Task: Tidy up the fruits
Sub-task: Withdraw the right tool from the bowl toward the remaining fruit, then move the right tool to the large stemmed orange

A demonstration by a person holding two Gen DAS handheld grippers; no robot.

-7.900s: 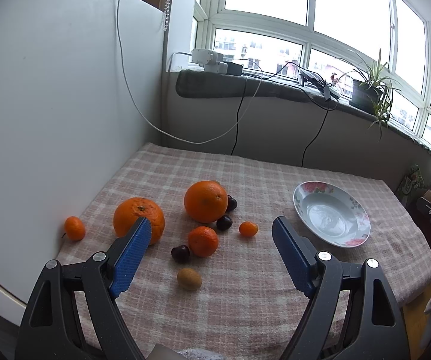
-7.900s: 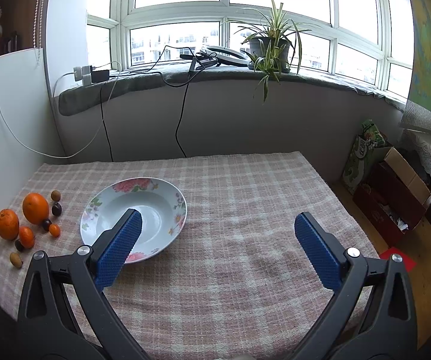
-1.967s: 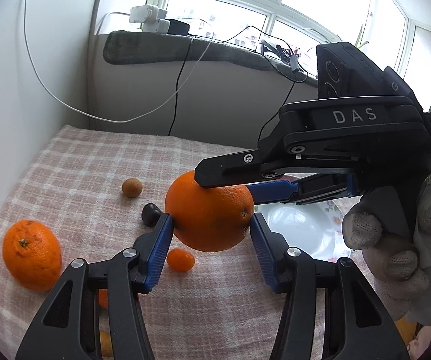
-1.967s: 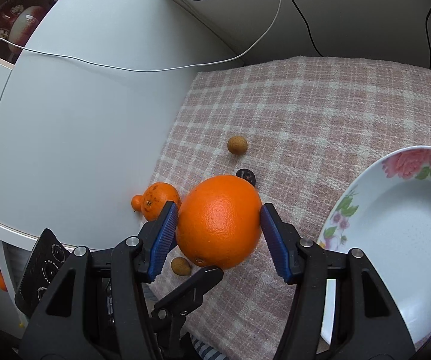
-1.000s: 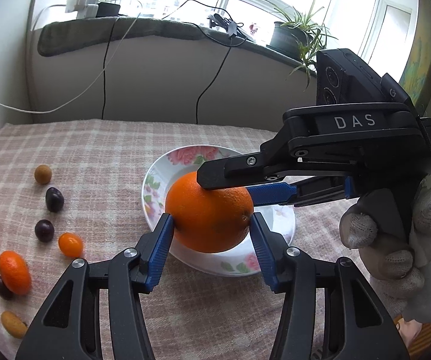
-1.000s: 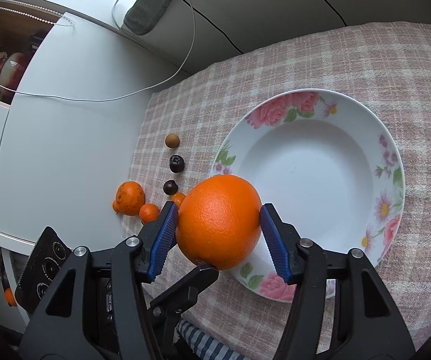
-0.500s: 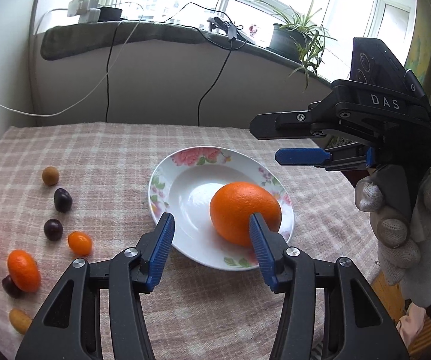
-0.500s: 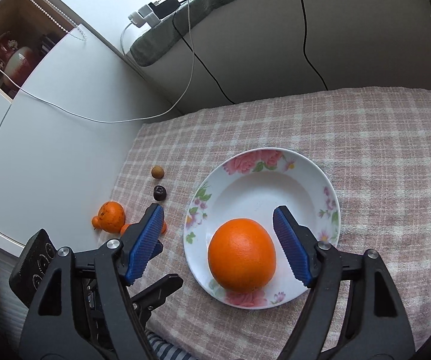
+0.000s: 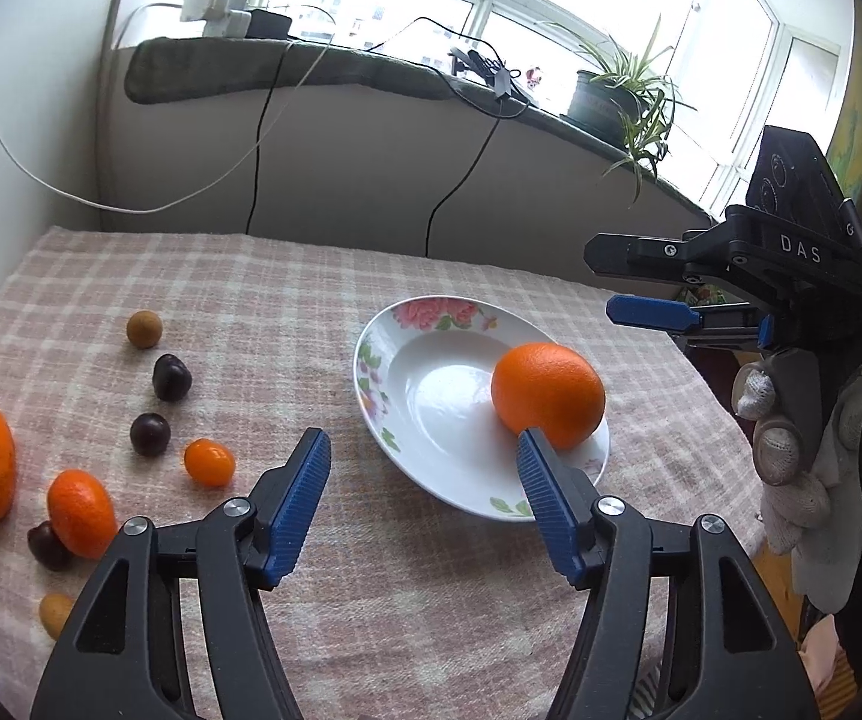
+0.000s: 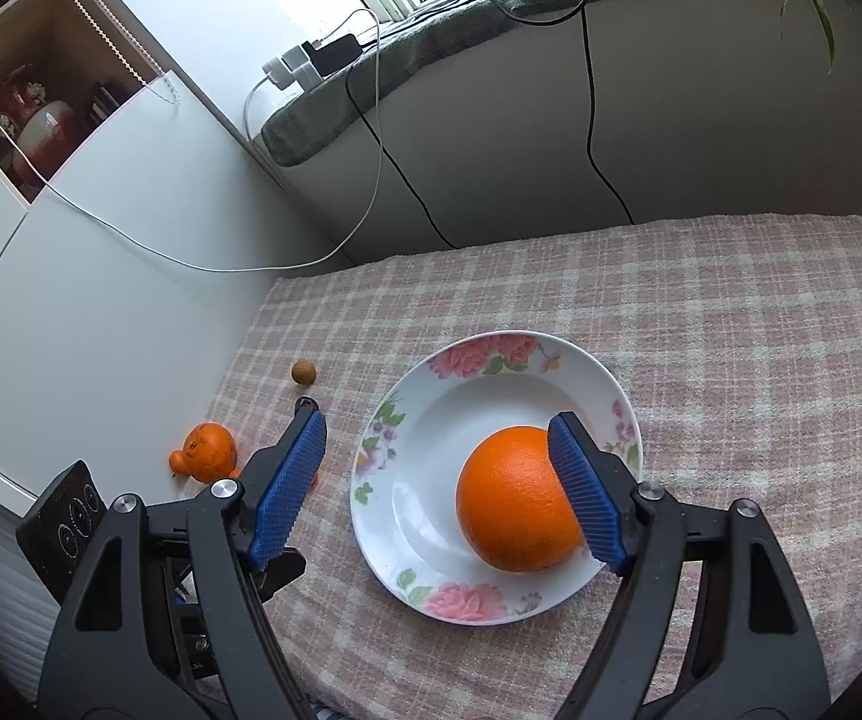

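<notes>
Table: covered by a checked cloth (image 9: 443, 612) below the windowsill.
Large orange (image 10: 518, 498): set inside the floral plate (image 10: 485, 360), toward its right side.
Other fruit: scattered near the table's left edge.
Left gripper (image 9: 425, 495): spread, nothing held.
Right gripper (image 10: 437, 480): spread, nothing held.

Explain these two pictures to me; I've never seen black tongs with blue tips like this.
No robot here: a person holds a clamp-like tool in each hand, each carrying a camera that looks along its two blue-padded fingers. One picture is from the left gripper, where the right gripper and gloved hand show at the side; the other is from the right gripper. On the checked tablecloth a large orange sits in a flowered plate. More oranges, kumquats and dark fruits lie left of the plate. Both grippers are open and hold nothing.
</notes>
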